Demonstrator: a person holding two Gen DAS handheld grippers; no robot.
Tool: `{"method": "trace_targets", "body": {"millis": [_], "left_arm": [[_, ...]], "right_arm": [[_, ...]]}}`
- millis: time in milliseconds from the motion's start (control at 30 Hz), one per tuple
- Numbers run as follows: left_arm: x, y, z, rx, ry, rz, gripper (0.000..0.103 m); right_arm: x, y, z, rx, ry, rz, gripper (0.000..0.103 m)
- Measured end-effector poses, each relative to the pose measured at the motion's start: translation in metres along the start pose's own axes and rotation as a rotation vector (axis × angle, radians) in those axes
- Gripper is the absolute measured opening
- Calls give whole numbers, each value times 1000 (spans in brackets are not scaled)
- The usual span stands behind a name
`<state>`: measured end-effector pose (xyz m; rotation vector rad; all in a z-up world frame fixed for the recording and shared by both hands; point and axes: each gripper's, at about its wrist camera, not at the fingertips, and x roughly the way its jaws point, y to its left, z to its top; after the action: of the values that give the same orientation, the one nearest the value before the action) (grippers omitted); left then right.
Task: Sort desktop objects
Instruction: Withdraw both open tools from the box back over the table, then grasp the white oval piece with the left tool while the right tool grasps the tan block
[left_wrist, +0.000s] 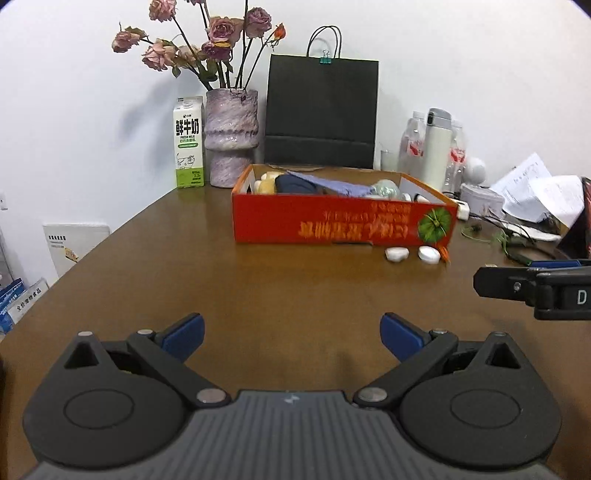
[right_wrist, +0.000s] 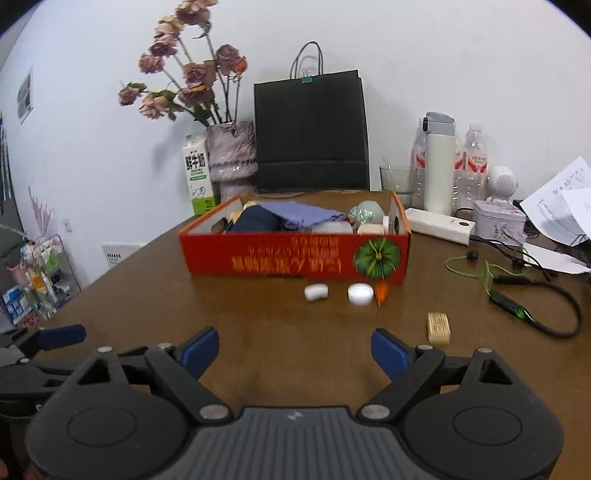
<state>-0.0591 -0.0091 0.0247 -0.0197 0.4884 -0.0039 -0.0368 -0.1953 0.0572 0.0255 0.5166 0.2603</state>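
1. A brown wooden table (right_wrist: 258, 354) carries everything.
2. A red cardboard box (right_wrist: 295, 254) stands mid-table.
3. Just before it lie two white caps (right_wrist: 360, 294) and a small orange piece (right_wrist: 381, 291).
4. A tan block (right_wrist: 439, 328) lies apart, to the right.
5. Milk carton (left_wrist: 189, 142), vase (left_wrist: 231, 138) and black bag (left_wrist: 321, 110) stand along the wall.

Both wrist cams low over table (left_wrist: 295, 288), facing shared red box (right_wrist: 295, 254)
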Motion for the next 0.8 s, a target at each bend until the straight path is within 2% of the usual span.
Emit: {"method": "trace_targets", "body": {"millis": [233,400,600,733,767,800], "left_arm": [[-15,-1,-6,-16,-24,-17,103],[-12,-5,-5,1,-20,-31,103],[4,-12,-4,12,0,-79,103],[32,-23,11,23,23,-122,103],[42,-27,17,33,29,-144,103],[54,-31,25,44,29,-183,103]], "right_arm": [[-18,-3,-34,-11,21,-4,89],[-27,-11,-42,25,9,-18,89],[-18,-24,-34,38,7,-46,89],[2,-44,-19,34,31,-86,86],[9,-49,-14,34,47,-90,84],[18,-55,-7,34,53,-91,77]]}}
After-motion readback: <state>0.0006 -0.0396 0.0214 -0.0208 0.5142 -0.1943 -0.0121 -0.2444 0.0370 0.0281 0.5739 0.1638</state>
